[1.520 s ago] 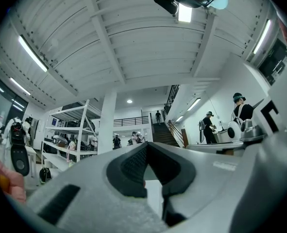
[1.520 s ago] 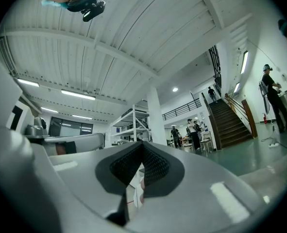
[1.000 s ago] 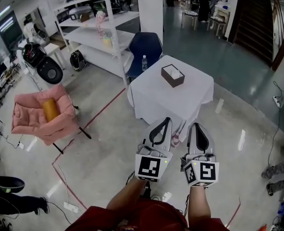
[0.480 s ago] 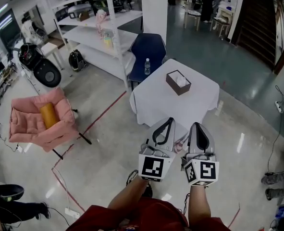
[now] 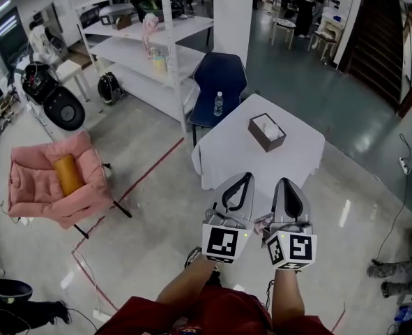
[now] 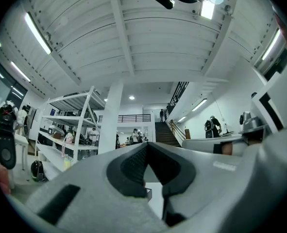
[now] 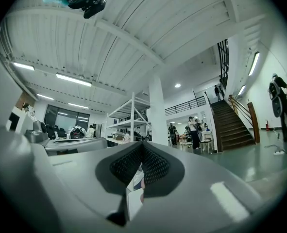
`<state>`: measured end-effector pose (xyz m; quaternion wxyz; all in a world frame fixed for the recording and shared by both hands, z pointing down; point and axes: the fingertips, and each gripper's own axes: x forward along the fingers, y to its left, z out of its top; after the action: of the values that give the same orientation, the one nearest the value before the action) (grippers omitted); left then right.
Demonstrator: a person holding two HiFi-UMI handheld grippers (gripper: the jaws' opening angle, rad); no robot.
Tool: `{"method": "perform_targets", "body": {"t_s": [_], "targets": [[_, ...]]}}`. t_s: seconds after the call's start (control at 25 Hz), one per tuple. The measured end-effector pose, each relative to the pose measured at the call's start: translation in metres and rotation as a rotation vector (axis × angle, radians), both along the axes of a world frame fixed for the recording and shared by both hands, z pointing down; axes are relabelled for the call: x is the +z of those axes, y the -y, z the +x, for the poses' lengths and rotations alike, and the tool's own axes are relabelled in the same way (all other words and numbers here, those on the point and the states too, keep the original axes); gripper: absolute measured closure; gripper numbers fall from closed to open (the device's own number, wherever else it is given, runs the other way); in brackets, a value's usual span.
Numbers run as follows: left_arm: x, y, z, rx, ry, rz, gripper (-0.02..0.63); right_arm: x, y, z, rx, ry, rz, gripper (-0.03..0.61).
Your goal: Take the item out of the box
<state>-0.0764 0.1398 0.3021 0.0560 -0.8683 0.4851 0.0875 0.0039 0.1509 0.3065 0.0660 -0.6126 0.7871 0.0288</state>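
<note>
- The left gripper (image 5: 241,179) is held out in front of the person, at about 6 o'clock of the table (image 5: 293,160). In the left gripper view its jaws are seen closed tip to tip, and nothing is caught between them.
- The right gripper (image 5: 289,183) is carried just beside the left one, at its 3 o'clock. Its jaws are likewise pressed together, and nothing is gripped.
- The marker cubes (image 5: 226,241) on both grippers are turned up towards the head camera, and the person's forearms are seen behind them at 6 o'clock.
- The box (image 5: 267,135), brown and open at the top, is set on the white-clothed table towards its 12 o'clock side, well apart from both grippers.
- A white item (image 5: 267,124) is seen inside the box, filling its open top. It is untouched by either gripper.
- A water bottle (image 5: 219,104) stands upright at about 10 o'clock of the box, just in front of the blue chair (image 5: 223,72). What it rests on cannot be told.
- A white shelf rack (image 5: 139,44) is placed at 10 o'clock of the table, with a white pillar (image 5: 233,12) at its 3 o'clock.
- A pink armchair (image 5: 31,190) is found at 9 o'clock of the grippers, well apart from them, and an orange cushion roll (image 5: 67,174) is laid in its seat.
- A red floor line (image 5: 146,169) is run between the armchair and the table.
</note>
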Motion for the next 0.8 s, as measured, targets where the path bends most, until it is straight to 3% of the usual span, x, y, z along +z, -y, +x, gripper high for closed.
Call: {"method": "perform_targets", "body": {"t_s": [0.32,0.8], "targets": [[-0.001,0.039,-0.024,0.011,-0.028,0.013,0.611,0.004,0.039,-0.02,0.019,-0.033,0.006,0.577],[-0.006,0.11,0.008,0.009,-0.025,0.072,0.611,0.01,0.114,0.02,0.028,-0.038,0.005,0.577]]}}
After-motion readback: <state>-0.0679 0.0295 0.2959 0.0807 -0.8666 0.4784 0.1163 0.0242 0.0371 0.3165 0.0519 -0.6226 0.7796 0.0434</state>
